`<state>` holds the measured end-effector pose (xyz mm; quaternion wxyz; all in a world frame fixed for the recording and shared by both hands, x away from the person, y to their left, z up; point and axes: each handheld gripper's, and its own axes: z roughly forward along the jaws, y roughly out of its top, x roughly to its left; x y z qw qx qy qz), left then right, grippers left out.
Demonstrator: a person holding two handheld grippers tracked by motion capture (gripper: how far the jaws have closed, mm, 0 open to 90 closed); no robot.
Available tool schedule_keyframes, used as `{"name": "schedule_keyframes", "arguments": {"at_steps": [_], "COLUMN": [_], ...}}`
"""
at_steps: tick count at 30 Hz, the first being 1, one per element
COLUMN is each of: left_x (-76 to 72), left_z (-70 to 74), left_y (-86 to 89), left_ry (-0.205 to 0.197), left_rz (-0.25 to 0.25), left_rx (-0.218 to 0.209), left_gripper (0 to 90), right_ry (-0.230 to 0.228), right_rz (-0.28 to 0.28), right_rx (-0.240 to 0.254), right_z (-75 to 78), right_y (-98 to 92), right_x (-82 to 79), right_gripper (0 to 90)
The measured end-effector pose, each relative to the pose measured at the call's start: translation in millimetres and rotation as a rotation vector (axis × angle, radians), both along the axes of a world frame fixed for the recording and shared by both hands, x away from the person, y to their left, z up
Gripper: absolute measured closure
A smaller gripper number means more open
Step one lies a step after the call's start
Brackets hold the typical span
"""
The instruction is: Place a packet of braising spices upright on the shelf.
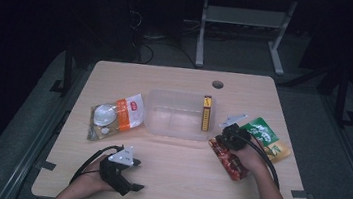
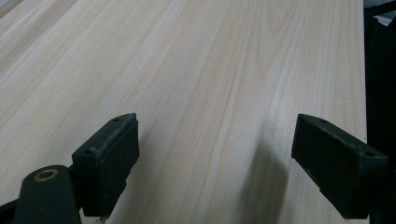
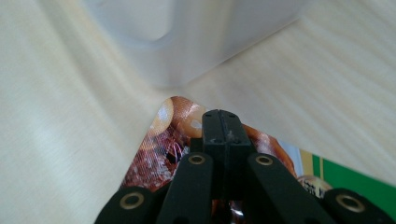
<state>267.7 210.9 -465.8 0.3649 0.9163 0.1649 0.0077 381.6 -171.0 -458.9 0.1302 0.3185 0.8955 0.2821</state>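
Note:
My right gripper (image 1: 221, 136) is shut, its tips low over the upper end of a red-brown snack packet (image 1: 231, 165) that lies right of the clear plastic container (image 1: 157, 129). In the right gripper view the closed jaws (image 3: 222, 125) point at the packet's corner (image 3: 156, 154), with the container's rounded corner (image 3: 187, 51) just beyond. Whether the packet's film is pinched between the pads I cannot tell. My left gripper (image 1: 136, 175) rests near the table's front left, open and holding nothing. In its own view the left gripper (image 2: 229, 158) has only bare wood between its jaws.
A yellow stick pack (image 1: 206, 114) lies inside the container at its right wall. A green packet (image 1: 262, 133) (image 3: 348, 179) sits right of my right hand. An orange and white packet (image 1: 114, 116) lies left of the container. A round hole (image 1: 217, 84) is near the table's far edge.

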Motion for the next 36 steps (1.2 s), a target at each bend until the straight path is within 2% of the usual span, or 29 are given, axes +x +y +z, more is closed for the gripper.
{"name": "schedule_keyframes", "arguments": {"at_steps": [3,5,7,13,17,21,25,28,31,36], "left_x": [-0.8,-1.0,-1.0,0.4,0.6,0.6,0.8,0.6,0.4,0.8], "left_z": [0.8,1.2,1.3,0.0,0.1,0.6,0.6,1.5,2.0,4.3], "left_y": [-0.7,-0.8,-0.4,0.1,-1.2,-2.2,-2.5,-1.8,-0.9,1.3], "left_ry": [-0.005,-0.006,-0.008,-0.001,0.000,0.000,0.001,-0.006,-0.008,-0.019], "left_rz": [-0.002,-0.003,-0.004,-0.004,-0.003,-0.006,-0.003,-0.004,0.000,0.009], "left_rx": [-0.001,0.003,0.001,-0.001,-0.004,-0.001,-0.004,-0.003,-0.008,-0.012], "left_gripper": [14.6,14.6,14.6,14.6,14.6,14.6,14.6,14.6,14.6,14.6], "right_ry": [-0.005,-0.014,-0.045,-0.109,-0.108,-0.101,-0.096,-0.091,-0.076,-0.063], "right_rz": [0.018,0.022,-0.013,-0.244,-0.390,-0.487,-0.509,-0.522,-0.525,-0.514], "right_rx": [-0.007,-0.007,0.005,0.031,0.030,0.038,0.043,0.028,0.009,0.021], "right_z": [0.5,1.1,5.5,19.5,16.3,7.6,0.8,-3.3,-8.1,-7.8], "right_y": [-1.3,-2.9,-13.9,-79.3,-116.1,-139.6,-146.7,-146.9,-146.7,-146.1], "right_x": [-10.4,-12.0,-8.9,9.4,12.5,13.1,15.9,19.1,20.8,19.1], "right_gripper": [90.0,90.0,90.0,90.0,90.0,90.0,90.0,90.0,90.0,90.0]}}
